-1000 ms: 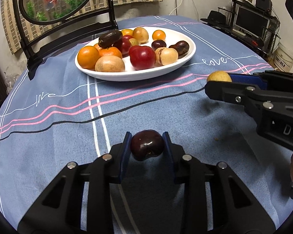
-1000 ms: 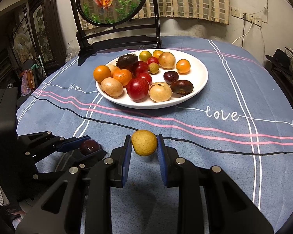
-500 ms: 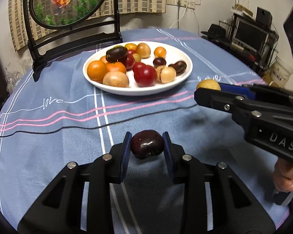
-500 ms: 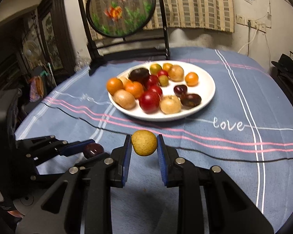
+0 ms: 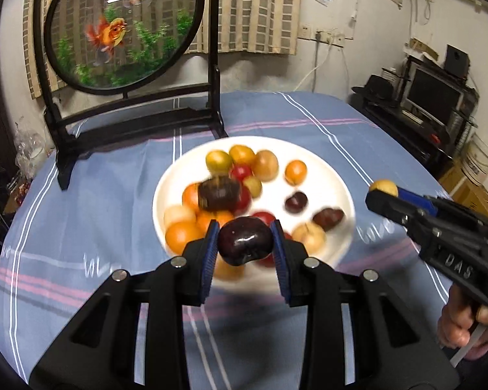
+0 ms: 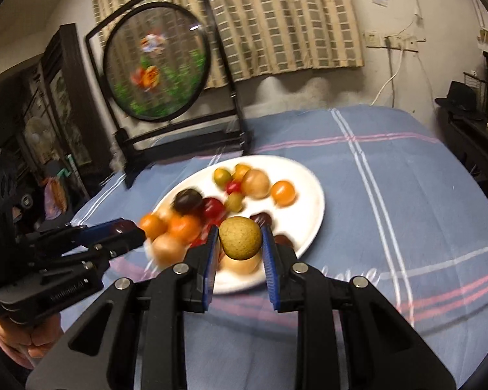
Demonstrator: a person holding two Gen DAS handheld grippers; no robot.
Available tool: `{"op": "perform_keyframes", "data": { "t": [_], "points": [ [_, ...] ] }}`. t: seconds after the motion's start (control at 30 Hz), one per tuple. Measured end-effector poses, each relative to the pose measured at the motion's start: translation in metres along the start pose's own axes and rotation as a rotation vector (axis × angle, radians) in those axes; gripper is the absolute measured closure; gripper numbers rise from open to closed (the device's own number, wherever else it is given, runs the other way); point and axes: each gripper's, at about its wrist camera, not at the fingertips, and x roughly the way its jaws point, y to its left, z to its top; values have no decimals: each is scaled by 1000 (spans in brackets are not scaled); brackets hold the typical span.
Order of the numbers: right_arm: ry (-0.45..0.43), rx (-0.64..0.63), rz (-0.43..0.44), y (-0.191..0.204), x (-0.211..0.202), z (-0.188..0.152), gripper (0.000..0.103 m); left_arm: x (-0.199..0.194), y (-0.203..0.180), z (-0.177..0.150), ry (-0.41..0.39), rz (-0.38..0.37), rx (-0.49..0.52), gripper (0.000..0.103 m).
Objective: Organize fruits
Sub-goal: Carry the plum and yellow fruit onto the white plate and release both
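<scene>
Gripping a dark plum [image 5: 245, 240], the left gripper [image 5: 245, 250] is held above the near rim of the white plate [image 5: 338, 182]. A yellow-brown fruit [image 6: 240, 237] is clamped in the right gripper [image 6: 239, 252], likewise over the near rim; fruit pile blurred.

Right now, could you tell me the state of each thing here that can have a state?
left gripper: shut on the dark plum, held in the air.
right gripper: shut on the yellow fruit, held in the air.
white plate: on the tablecloth, loaded with fruit.
round fish screen: standing upright.
</scene>
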Motion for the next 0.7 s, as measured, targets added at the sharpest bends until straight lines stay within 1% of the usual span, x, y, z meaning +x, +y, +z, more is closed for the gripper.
{"op": "perform_keyframes", "data": {
  "t": [0.13, 0.3, 0.47, 0.53, 0.57, 0.6, 0.63, 0.67, 0.7],
  "points": [
    [20, -8, -15, -9, 33, 6, 77, 29, -7, 14, 5, 27, 17, 71],
    [52, -20, -23, -14, 61, 6, 77, 58, -12, 17, 34, 55, 39, 71],
    [67, -42, -22, -17, 75, 7, 77, 66, -18, 14, 25, 65, 81, 70],
    [76, -51, -14, -17, 78, 5, 77, 68, -17, 14, 20, 66, 80, 69],
    [83, -54, -12, -17, 80, 5, 76, 68, -17, 13, 19, 63, 76, 68],
    [86, -58, -12, -18, 80, 4, 73, 67, -16, 13, 20, 58, 68, 58],
    [86, -60, -12, -18, 80, 5, 73, 65, -15, 13, 16, 64, 59, 48],
    [85, -61, -19, -18, 79, 5, 72, 61, -13, 14, -2, 89, 45, 37],
    [83, -64, -22, -19, 77, 6, 69, 58, -11, 14, -13, 92, 36, 33]
  ]
}}
